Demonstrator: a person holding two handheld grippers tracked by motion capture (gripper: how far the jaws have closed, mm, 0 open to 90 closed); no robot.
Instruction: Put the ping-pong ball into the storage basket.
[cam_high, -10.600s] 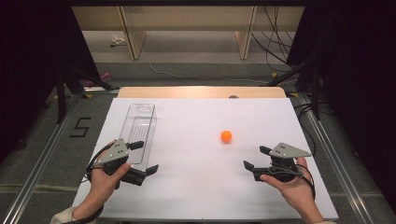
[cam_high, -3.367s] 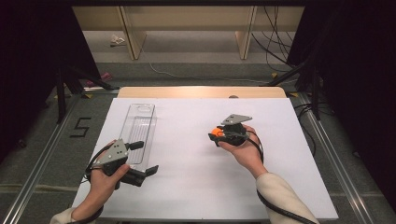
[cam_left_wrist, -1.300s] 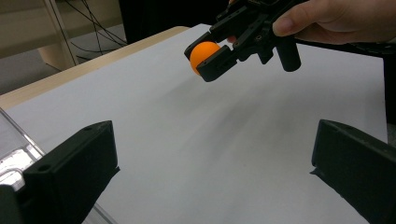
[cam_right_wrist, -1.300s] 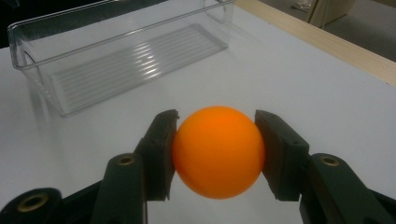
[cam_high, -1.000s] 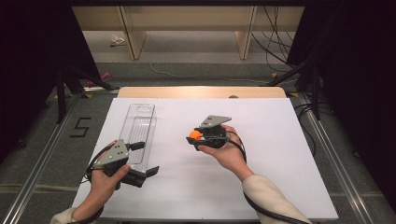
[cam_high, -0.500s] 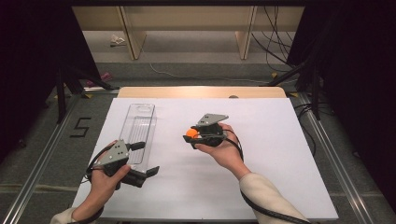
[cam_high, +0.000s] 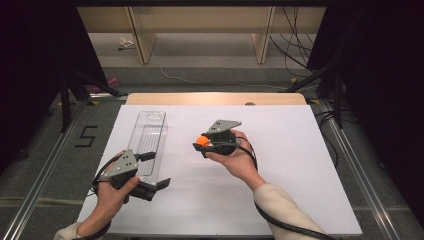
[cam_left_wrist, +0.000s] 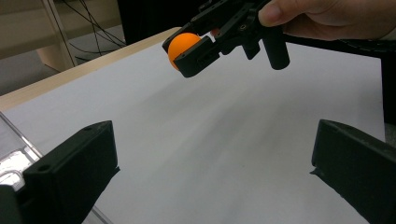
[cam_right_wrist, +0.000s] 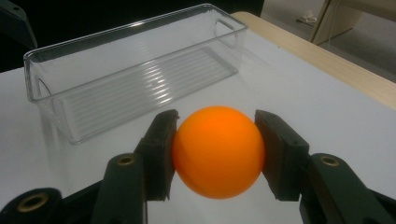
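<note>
**Ball pinched in right tongs, beside the bin**

Table (cam_high: 300, 165): white top, wood strip showing along the far edge. Bare apart from the items below.

Bin (cam_high: 149, 142): clear plastic, long and narrow, ribbed floor, a handle slot in its far end wall. It stands on the left part of the table, long axis running away from the person. Nothing lies inside it in the right gripper view (cam_right_wrist: 135, 79).

Left tongs (cam_high: 152, 172): held low at the near left of the table, just beside the bin's near end. Jaws spread wide, with only bare table between them in the left gripper view (cam_left_wrist: 215, 154). The bin's corner is at that view's lower left.

Right tongs (cam_high: 201, 145): held above the middle of the table, to the right of the bin and apart from it, jaws pointing toward it. They pinch the ball, one pad pressed on each side (cam_right_wrist: 217, 151).

Ball (cam_high: 202, 141): orange, smooth, round. Gripped between the right pads, clear of the table surface as seen from the left gripper view (cam_left_wrist: 183, 45), not over the bin.
</note>
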